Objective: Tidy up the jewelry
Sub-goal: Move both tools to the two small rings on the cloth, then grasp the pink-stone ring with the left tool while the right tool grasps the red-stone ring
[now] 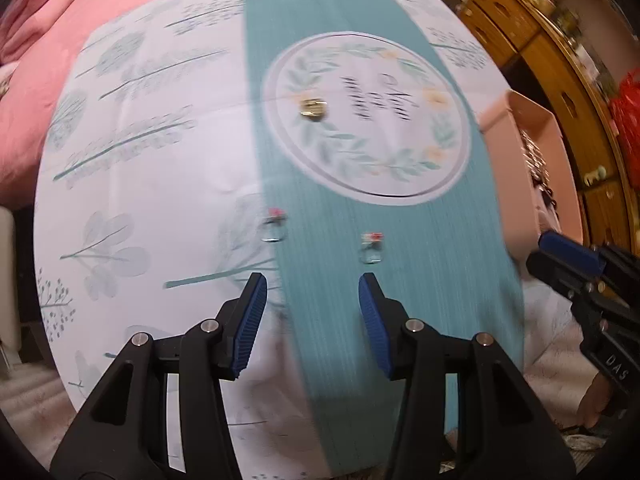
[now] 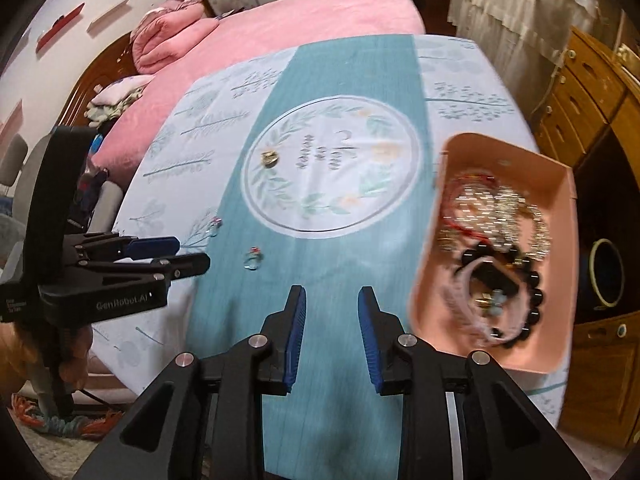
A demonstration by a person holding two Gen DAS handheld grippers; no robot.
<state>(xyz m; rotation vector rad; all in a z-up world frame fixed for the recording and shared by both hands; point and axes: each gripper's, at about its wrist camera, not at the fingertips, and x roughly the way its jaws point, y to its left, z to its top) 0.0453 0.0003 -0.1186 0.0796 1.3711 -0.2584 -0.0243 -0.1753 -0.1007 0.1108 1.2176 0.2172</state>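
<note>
Nearest the camera, both grippers hang over the tabletop (image 2: 224, 360), pointing steeply down at the leaf-print cloth (image 1: 152, 200) with its teal stripe down the middle. The left gripper (image 1: 312, 284) has its blue fingers (image 1: 252, 320) spread apart with nothing between them, just cloth underneath. The right gripper (image 2: 331, 296) is released too: fingers (image 2: 296, 332) parted over the teal stripe, gap empty, not touching any jewelry.

A bit further out, two small clear earrings with a red-pink bit on top lie on the cloth, near the front edge. One earring (image 1: 371, 247) lies on the teal stripe just past the left fingertips, the other earring (image 1: 275, 226) right on the stripe's left border. They lie apart from each other.

Over at the right edge of the tabletop there's a pink tray (image 2: 560, 280), pretty full: a tangle of silver chains (image 2: 500, 212), something red mixed in, a black bead bracelet (image 2: 528, 304) and a pale pink band (image 2: 460, 300) toward the near end. It's blurry, so I can't sort out single pieces.

Further back, about mid-tabletop, a small gold ring-like piece (image 1: 313, 108) lies alone inside the round wreath print, on its left side.

Past the far edge, a pink bed (image 2: 320, 16), and wooden drawers (image 2: 580, 92) off to the right.
</note>
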